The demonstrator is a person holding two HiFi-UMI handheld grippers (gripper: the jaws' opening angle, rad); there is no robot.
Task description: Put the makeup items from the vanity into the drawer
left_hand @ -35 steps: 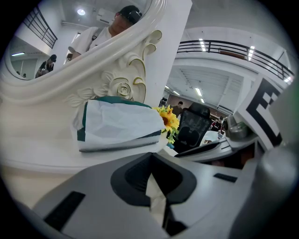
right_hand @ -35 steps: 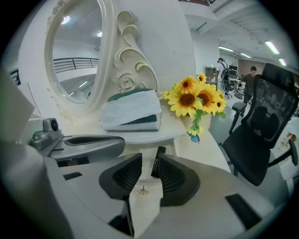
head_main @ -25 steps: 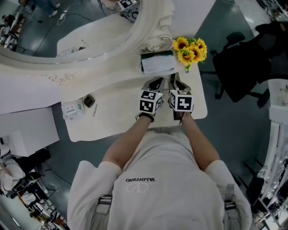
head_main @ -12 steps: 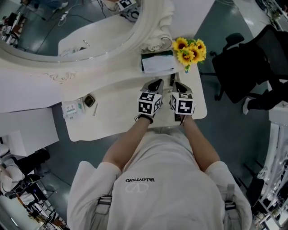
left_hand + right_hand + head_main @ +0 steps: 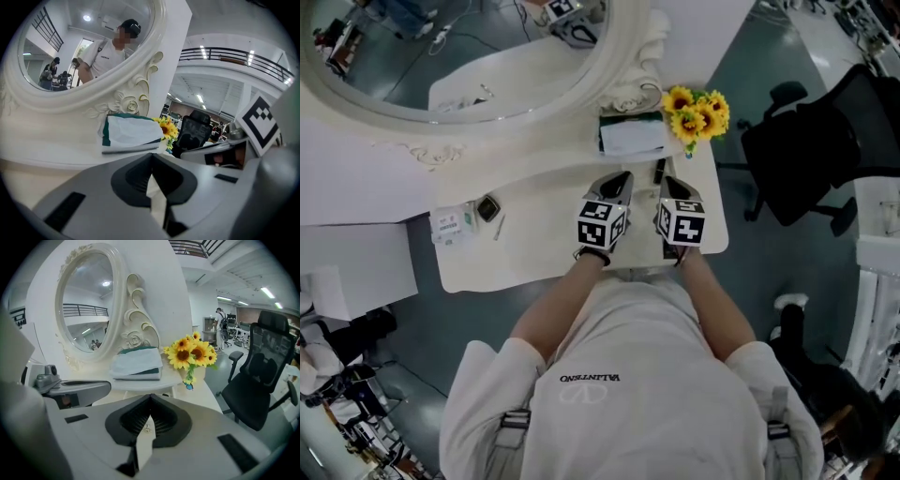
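Note:
On the white vanity (image 5: 544, 202), near its left end, lie a small white box (image 5: 450, 223), a dark compact (image 5: 487, 207) and a thin pencil (image 5: 499, 228). A dark slim tube (image 5: 660, 171) lies between the tips of my two grippers. My left gripper (image 5: 622, 178) (image 5: 150, 155) is shut with nothing in it and points at the mirror base. Beside it my right gripper (image 5: 673, 183) (image 5: 149, 397) is also shut and empty, hovering over the table's right part. No drawer shows in any view.
A green-and-white pack (image 5: 631, 136) (image 5: 138, 363) sits on the raised shelf under the oval mirror (image 5: 478, 56). Sunflowers (image 5: 696, 112) (image 5: 192, 352) stand at the right corner. A black office chair (image 5: 806, 155) (image 5: 262, 376) stands on the floor to the right.
Both grippers have drawn back a little towards the table's front edge. The right gripper's jaws have closed. The items on the table have not moved.

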